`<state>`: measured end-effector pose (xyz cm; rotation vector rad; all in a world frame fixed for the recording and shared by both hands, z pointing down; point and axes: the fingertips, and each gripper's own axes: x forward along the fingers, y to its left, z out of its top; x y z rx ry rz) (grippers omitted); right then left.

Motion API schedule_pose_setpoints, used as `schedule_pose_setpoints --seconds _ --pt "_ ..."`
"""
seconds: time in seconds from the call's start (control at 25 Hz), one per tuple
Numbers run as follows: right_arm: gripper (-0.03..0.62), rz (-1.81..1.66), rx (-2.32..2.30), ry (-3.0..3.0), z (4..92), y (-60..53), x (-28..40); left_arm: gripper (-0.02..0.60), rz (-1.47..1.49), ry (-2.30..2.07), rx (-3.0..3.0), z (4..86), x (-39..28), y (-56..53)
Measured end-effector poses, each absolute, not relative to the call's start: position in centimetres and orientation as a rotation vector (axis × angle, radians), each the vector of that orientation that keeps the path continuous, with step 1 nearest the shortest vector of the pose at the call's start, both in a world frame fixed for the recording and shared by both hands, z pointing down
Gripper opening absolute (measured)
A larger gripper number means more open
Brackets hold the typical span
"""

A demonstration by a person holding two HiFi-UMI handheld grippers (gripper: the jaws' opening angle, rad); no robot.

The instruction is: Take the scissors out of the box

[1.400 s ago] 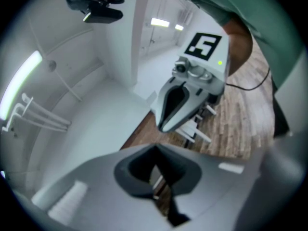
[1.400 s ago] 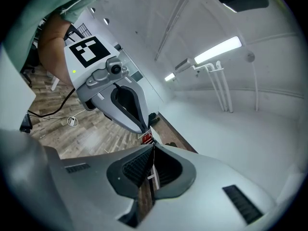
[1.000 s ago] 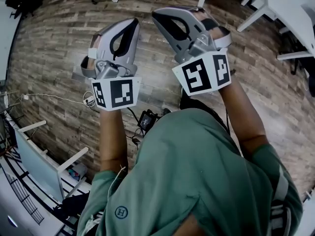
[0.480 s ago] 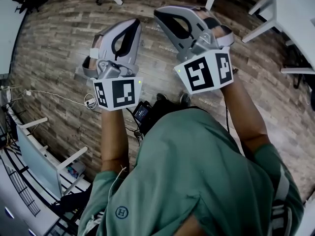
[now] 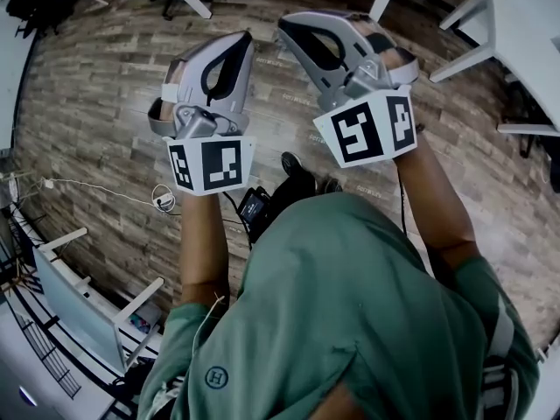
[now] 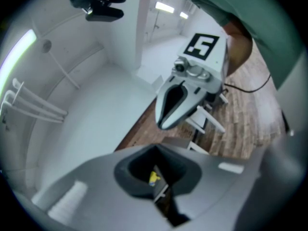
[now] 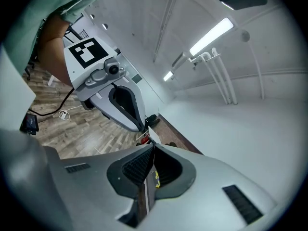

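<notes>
Left hand-held gripper [image 5: 244,38] and right hand-held gripper [image 5: 283,21] sit side by side at upper centre, both closed and empty, over the wooden floor [image 5: 96,103]. No view shows the scissors or box.

The left claw [image 5: 240,42] is smooth matt plastic, the floor [image 5: 96,103] wood planks.

The head view is dim and bluish, its wooden floor [image 5: 96,121] bowing hard toward darkened corners. Both gripper views are brighter, lit by ceiling strip lights [image 7: 211,35] and ringed by black vignetting. The left gripper view is soft and smeared, worst along its lower edge.
</notes>
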<state>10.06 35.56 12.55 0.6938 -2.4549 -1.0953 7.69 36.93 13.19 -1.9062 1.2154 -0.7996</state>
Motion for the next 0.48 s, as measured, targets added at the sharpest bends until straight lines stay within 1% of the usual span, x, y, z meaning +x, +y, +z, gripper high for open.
schedule_pose_setpoints --seconds 0.48 --pt "0.008 -1.091 0.760 -2.401 12.2 29.4 2.5 -0.002 -0.732 1.161 -1.927 12.6 0.2 30.4"
